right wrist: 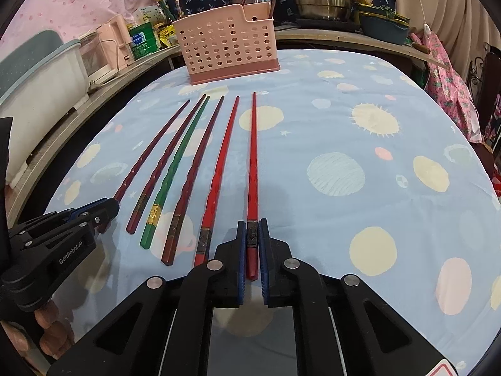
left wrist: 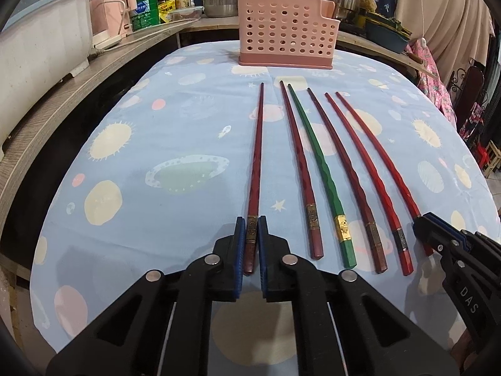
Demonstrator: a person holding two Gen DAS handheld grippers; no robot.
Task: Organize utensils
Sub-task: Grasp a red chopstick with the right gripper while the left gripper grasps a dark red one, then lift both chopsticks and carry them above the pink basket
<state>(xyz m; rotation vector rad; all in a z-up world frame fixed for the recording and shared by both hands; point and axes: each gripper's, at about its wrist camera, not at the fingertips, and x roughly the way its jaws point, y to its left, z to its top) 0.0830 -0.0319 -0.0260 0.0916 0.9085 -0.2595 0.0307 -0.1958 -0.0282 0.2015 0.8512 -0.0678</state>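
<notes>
My left gripper (left wrist: 251, 235) clamps leftmost dark red chopstick (left wrist: 255, 163); my right gripper (right wrist: 252, 235) clamps rightmost bright red chopstick (right wrist: 252, 169). Four chopsticks between.

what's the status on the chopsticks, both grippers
Left gripper shut on leftmost dark red chopstick. Right gripper shut on rightmost red chopstick. Four chopsticks between them. Pink basket ahead, path clear.

Open tablecloth (right wrist: 360, 144) at 1–3 o'clock of right gripper (right wrist: 252, 228): wide passage. Four loose chopsticks (right wrist: 184, 153) crowd lane between grippers. Pink basket (left wrist: 283, 29) blocks 12 o'clock, far edge. Left gripper (left wrist: 251, 224): bare cloth at 9–11.
</notes>
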